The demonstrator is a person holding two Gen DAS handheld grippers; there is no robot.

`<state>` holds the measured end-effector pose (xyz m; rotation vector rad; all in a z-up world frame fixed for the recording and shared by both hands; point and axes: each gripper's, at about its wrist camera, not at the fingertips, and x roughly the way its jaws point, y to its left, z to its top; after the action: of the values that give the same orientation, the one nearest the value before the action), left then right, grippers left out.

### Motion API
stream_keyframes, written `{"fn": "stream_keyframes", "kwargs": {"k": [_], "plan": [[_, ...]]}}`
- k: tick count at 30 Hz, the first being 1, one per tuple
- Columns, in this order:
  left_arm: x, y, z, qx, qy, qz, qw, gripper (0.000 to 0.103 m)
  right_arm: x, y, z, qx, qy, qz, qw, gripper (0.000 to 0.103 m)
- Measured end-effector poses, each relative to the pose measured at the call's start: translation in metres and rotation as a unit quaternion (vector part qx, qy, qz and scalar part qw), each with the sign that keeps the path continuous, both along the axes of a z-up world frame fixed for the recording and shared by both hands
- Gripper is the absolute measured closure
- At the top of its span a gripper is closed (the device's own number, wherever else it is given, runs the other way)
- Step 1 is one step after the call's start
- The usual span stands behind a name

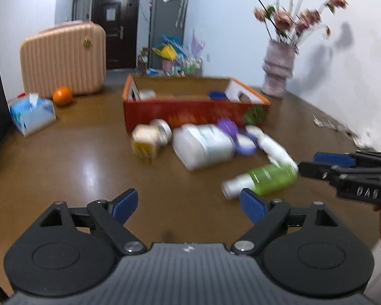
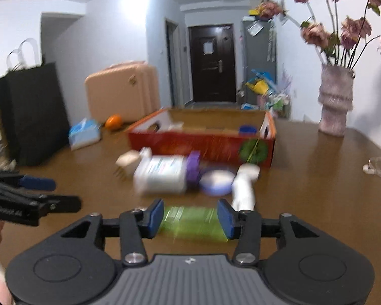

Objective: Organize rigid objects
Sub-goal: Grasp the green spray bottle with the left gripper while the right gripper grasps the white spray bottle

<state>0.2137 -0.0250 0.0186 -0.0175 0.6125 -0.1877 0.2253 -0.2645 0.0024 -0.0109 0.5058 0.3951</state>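
both grippers over the bench, jaws apart, nothing held; frames blurred.

left gripper [image 1: 188, 204] jaws wide, only bare bench [image 1: 76, 157] between them. right gripper [image 2: 190, 216] jaws part open; the green bottle [image 2: 193, 222] lies on its side on the bench and is seen between the pads, which do not seem to press it. beyond it lie a white bottle [image 2: 243, 188], a round white and blue lidded tub [image 2: 217, 180], a big white bottle with a purple cap [image 2: 165, 175] and a small beige jar [image 2: 128, 162], all down on the bench just in front of the red box [image 2: 203, 145]. box is open-topped and holds a blue item [image 2: 247, 128] at its right end. a vase of flowers [image 2: 335, 101] stands right of the box; a tissue pack [image 2: 85, 133] and an orange [image 2: 113, 122] sit to its left.
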Motion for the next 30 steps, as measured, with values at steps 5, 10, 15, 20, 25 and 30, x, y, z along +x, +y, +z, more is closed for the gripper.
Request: {"fn": "stream_keyframes", "kwargs": {"k": [5,10,15,20,25,30], "plan": [[-0.026,-0.02,-0.017,0.026,0.016,-0.008,0.9995,0.013,-0.031,0.0,-0.026,-0.021,0.023,0.007,0.999,0.056],[-0.03,-0.032,-0.02,0.025,0.021,-0.014,0.9994,0.012,-0.038,-0.01,-0.026,-0.015,0.02,-0.003,1.0,0.055],[-0.022,-0.037,-0.021,0.002,0.025,-0.014,0.9996,0.011,-0.014,-0.025,-0.03,0.025,0.032,-0.038,0.998,0.054],[0.0,-0.031,-0.027,-0.061,0.058,0.003,0.9964,0.012,0.018,-0.039,-0.033,0.082,0.053,-0.06,0.993,0.055],[0.027,-0.025,-0.039,-0.11,0.097,0.024,0.9889,0.013,0.048,-0.043,-0.034,0.124,0.071,-0.067,0.988,0.056],[0.04,-0.02,-0.044,-0.137,0.099,0.026,0.9854,0.013,0.056,-0.022,-0.038,0.147,0.106,-0.019,0.983,0.061]]}}
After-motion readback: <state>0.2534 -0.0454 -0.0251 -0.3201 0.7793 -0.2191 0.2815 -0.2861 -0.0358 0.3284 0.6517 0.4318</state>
